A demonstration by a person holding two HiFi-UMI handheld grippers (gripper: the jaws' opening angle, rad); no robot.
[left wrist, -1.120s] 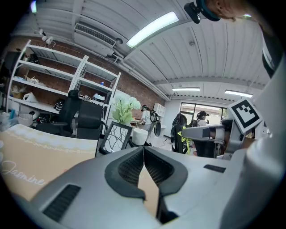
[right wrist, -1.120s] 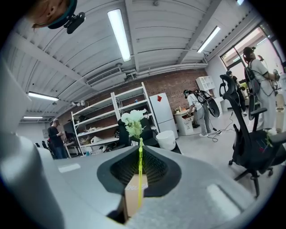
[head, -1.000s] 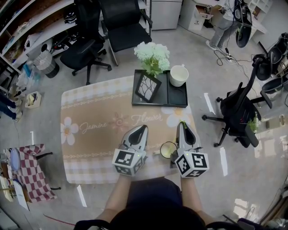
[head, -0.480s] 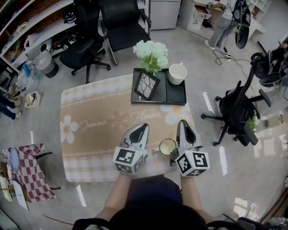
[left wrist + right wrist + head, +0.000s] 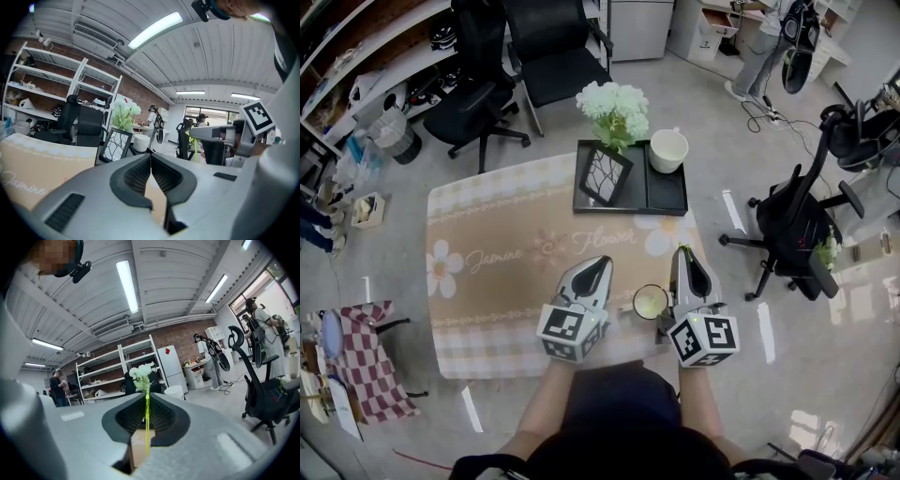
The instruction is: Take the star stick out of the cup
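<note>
A pale green cup (image 5: pixel 651 302) stands near the table's front edge, between my two grippers. My right gripper (image 5: pixel 682 253) is just right of it, shut on the thin yellow-green star stick (image 5: pixel 147 427). The stick runs up the seam of the jaws in the right gripper view. In the head view only a green speck of the star stick (image 5: pixel 681 251) shows at the jaw tips, apart from the cup. I cannot see its star end. My left gripper (image 5: pixel 601 263) is left of the cup, shut with nothing held; its pads meet in the left gripper (image 5: pixel 151 158) view.
A beige floral cloth (image 5: pixel 487 267) covers the table. At the far edge a black tray (image 5: pixel 667 199) holds a white cup (image 5: pixel 669 150), a framed picture (image 5: pixel 604 178) and white flowers (image 5: pixel 615 105). Office chairs stand behind (image 5: pixel 558 56) and to the right (image 5: pixel 795 230).
</note>
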